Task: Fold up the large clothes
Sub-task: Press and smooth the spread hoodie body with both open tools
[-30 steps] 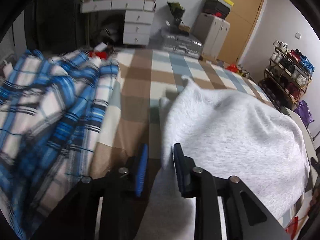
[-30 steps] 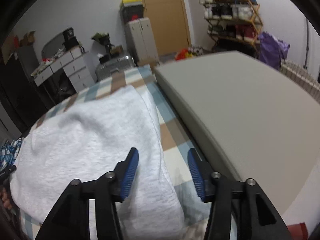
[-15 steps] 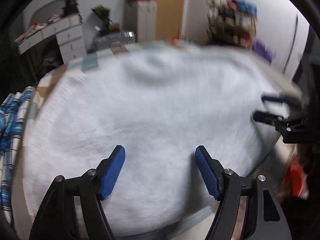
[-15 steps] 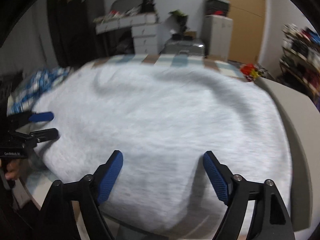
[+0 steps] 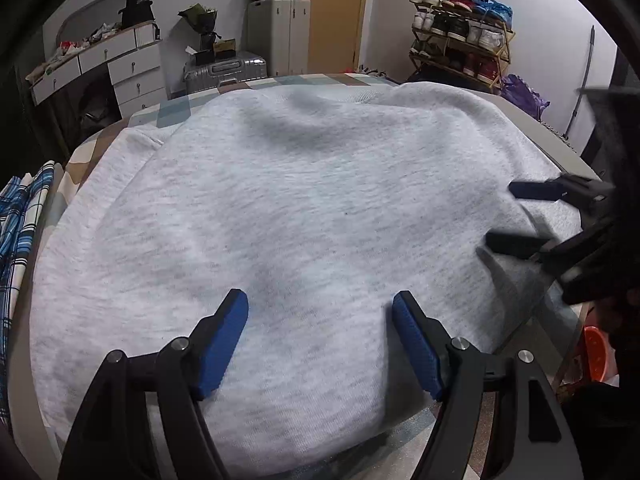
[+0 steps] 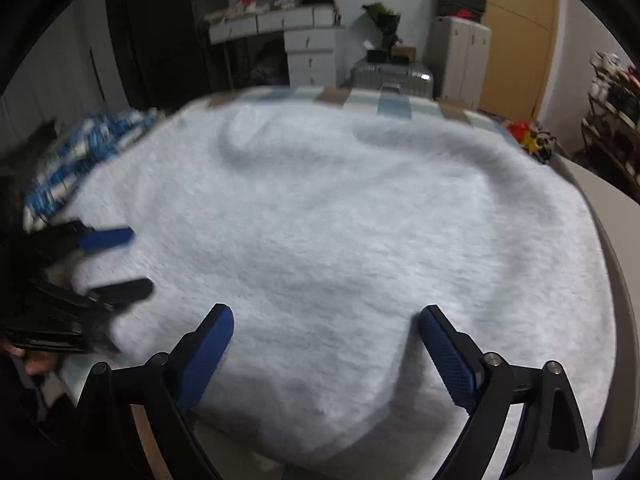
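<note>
A large light-grey sweatshirt (image 5: 304, 208) lies spread over the checked bed, and it fills the middle of the right wrist view too (image 6: 344, 224). My left gripper (image 5: 320, 304) hovers open over its near edge, nothing pinched between the blue pads. My right gripper (image 6: 326, 316) also stands over the near edge, its jaws still opening, with no cloth pressed between them. Each gripper shows in the other's view: the right gripper (image 5: 516, 216) at the cloth's right edge, the left gripper (image 6: 120, 260) at its left edge.
A blue plaid garment (image 5: 20, 216) lies at the bed's left side. A beige board (image 6: 600, 184) borders the bed on the right. Behind stand white drawers (image 5: 120, 68), a silver suitcase (image 5: 224, 70), a grey cabinet (image 5: 278, 32), a shoe rack (image 5: 460, 44) and a wooden door (image 6: 516, 36).
Both grippers let go of the sweatshirt's corners, swung round to face its middle and opened wide. The cloth now lies flat across the bed.
</note>
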Motion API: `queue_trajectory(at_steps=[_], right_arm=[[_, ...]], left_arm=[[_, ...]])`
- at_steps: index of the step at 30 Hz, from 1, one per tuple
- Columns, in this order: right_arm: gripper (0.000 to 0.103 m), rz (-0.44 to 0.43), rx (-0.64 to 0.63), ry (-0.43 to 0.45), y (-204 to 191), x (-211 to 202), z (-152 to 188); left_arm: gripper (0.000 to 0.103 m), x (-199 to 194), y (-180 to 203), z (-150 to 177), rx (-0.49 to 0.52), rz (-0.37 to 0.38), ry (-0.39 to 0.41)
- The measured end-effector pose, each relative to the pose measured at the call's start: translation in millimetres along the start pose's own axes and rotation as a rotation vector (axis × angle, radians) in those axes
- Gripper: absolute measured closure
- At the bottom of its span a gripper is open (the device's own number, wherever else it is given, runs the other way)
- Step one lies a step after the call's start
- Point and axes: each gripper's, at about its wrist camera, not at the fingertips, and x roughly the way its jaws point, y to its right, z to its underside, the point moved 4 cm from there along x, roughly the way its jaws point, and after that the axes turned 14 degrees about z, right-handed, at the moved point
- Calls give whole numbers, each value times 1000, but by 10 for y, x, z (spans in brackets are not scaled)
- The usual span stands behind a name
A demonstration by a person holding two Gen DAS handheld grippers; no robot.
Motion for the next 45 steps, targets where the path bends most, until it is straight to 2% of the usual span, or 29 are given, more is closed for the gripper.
queue_trajectory(at_steps=[1,2,5,8,11,14,16,19,23,24,27,30,33,35,37,38,42,45], right_arm=[[2,15,-12,32,-22,6,-1],[1,5,-8,27,-3,11,6],[0,-33,-20,12,33,17,-17],[0,-45,-20,31,76,-8,32],[0,-62,-13,55,65,-2,62],[0,-70,-22,72,54,6,50],[0,-80,-27,75,71,-3,67],[0,-86,-29,88,64,-8,75],[0,-96,-35,93,65,-19,102],[0,-97,-34,94,67,-19,97],[0,-96,-31,94,75,-27,105],[0,-97,-30,98,82,-35,118],[0,-98,-31,100,93,-42,130],[0,-99,-30,101,96,-43,132],[0,-99,-26,100,98,-42,136],[0,-98,-27,101,95,-45,139],[0,-101,-26,103,90,-61,150],[0,-110,-28,111,101,-86,152]], left_arm=[[32,2,7,5,1,-2,-1],[32,-10,13,12,2,-6,2],[32,-19,8,2,-7,-3,15],[32,-49,7,-47,-36,-4,27],[32,-71,28,-168,-57,27,50],[32,-21,34,-279,-50,9,59],[32,91,8,-299,-48,10,30],[32,284,-191,-281,-103,-78,-15],[32,242,-230,-327,-156,-66,-11],[32,178,-213,-386,-169,-51,11],[32,101,-176,-607,-153,-6,67],[32,327,-228,-839,-91,-52,27],[32,640,-448,-1019,-85,-108,-13],[31,810,-601,-1021,-105,-128,-39],[22,875,-693,-979,-134,-89,-16],[22,865,-690,-964,-134,-78,-8],[21,822,-586,-942,-83,-143,-7],[22,790,-608,-960,-100,-119,0]])
